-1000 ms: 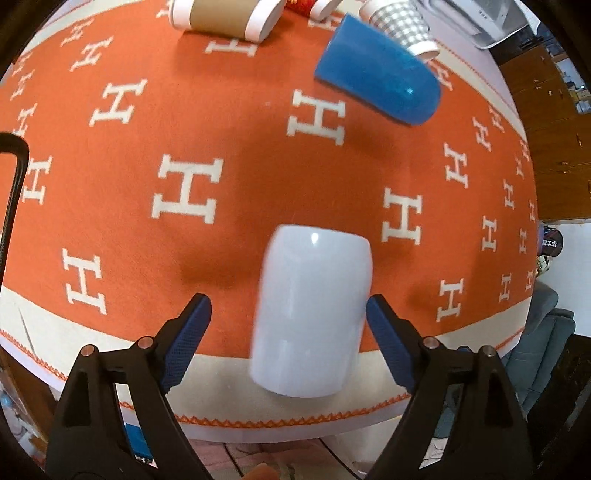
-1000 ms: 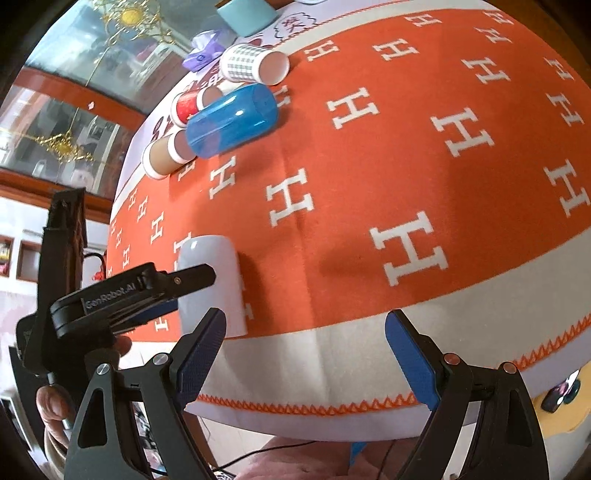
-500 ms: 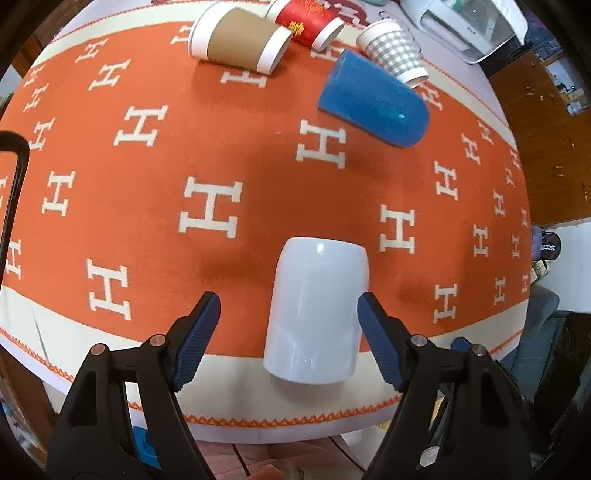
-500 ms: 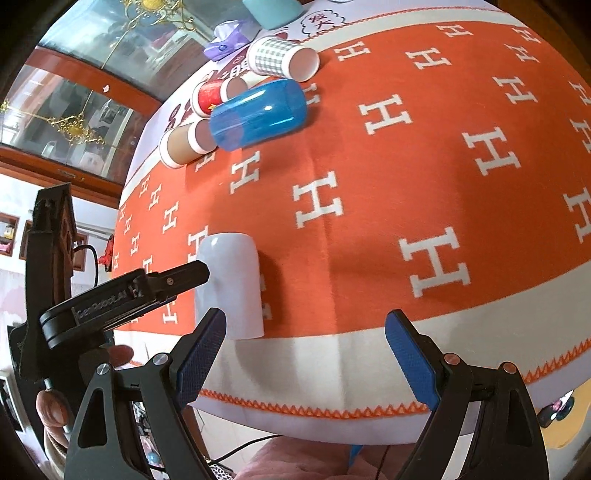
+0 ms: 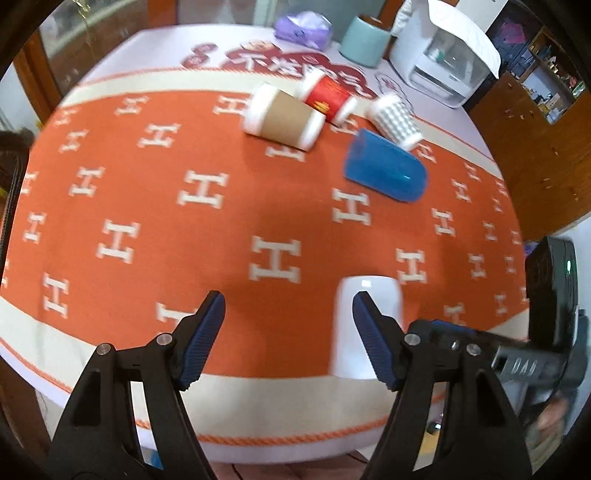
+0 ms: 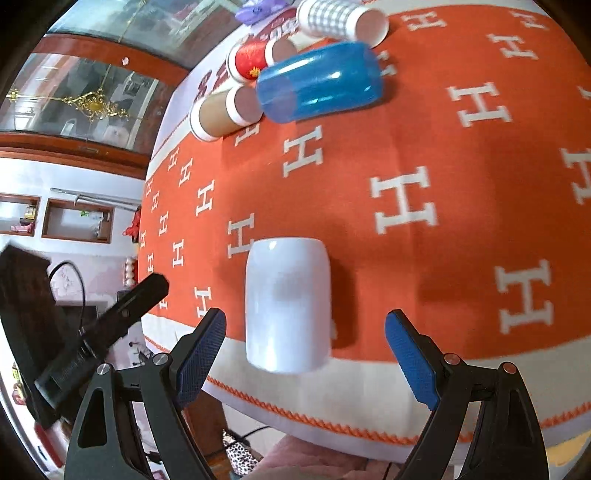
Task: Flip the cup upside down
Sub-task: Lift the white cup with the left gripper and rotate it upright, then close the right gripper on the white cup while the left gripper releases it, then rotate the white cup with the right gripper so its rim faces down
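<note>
Glossy white ceramic cup [image 6: 288,306] standing mouth-down on orange H-patterned tabletop cloth [image 6: 424,147], right gripper [image 6: 304,356] fingers spread around it, left gripper [image 5: 286,341] fingers spread, empty, beside it

A glossy, smooth white cup [image 6: 288,306] stands on matt woven orange cloth [image 6: 424,147]; beyond lie a translucent blue plastic tumbler [image 6: 319,81] and paper cups [image 6: 223,112].

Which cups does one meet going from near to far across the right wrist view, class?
White smooth cup → tan paper cup → translucent blue plastic cup → red paper cup → grey checked paper cup.
</note>
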Demonstrator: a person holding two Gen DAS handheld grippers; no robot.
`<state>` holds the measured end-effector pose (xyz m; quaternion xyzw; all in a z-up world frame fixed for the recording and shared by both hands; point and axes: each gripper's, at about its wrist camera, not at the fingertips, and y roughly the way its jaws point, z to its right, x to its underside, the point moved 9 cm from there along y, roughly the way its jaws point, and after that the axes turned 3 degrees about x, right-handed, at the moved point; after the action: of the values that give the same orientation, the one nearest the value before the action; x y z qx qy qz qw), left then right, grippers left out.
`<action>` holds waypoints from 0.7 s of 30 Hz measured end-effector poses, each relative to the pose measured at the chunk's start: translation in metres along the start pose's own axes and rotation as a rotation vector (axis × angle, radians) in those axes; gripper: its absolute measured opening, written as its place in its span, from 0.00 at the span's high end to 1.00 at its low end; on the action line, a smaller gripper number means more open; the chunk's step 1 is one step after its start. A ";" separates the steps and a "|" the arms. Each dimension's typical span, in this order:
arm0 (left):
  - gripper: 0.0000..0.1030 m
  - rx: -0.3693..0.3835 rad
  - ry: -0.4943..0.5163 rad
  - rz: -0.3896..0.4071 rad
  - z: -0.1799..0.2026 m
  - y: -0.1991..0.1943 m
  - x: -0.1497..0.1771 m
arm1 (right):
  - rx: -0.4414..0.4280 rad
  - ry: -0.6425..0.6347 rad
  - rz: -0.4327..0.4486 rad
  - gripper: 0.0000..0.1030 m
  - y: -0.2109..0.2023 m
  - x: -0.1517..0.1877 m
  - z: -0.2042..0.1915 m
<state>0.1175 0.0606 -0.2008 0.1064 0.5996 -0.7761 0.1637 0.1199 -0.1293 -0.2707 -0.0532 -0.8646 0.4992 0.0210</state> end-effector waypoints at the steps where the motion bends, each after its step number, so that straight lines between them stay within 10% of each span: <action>1: 0.38 -0.009 0.003 0.006 -0.005 0.000 0.002 | -0.008 -0.002 -0.011 0.13 0.005 -0.002 -0.002; 8: 0.43 -0.010 -0.002 -0.067 -0.026 0.017 0.016 | -0.003 -0.001 -0.090 0.15 0.040 -0.013 -0.007; 15: 0.43 -0.014 0.009 -0.047 -0.033 0.019 0.013 | 0.001 -0.018 -0.121 0.37 0.059 -0.014 -0.017; 21: 0.43 -0.010 -0.008 -0.043 -0.035 0.021 0.011 | 0.077 -0.139 0.120 0.37 0.024 -0.031 -0.033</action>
<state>0.1140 0.0877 -0.2330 0.0894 0.6048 -0.7770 0.1497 0.1554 -0.0926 -0.2742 -0.0693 -0.8394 0.5349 -0.0668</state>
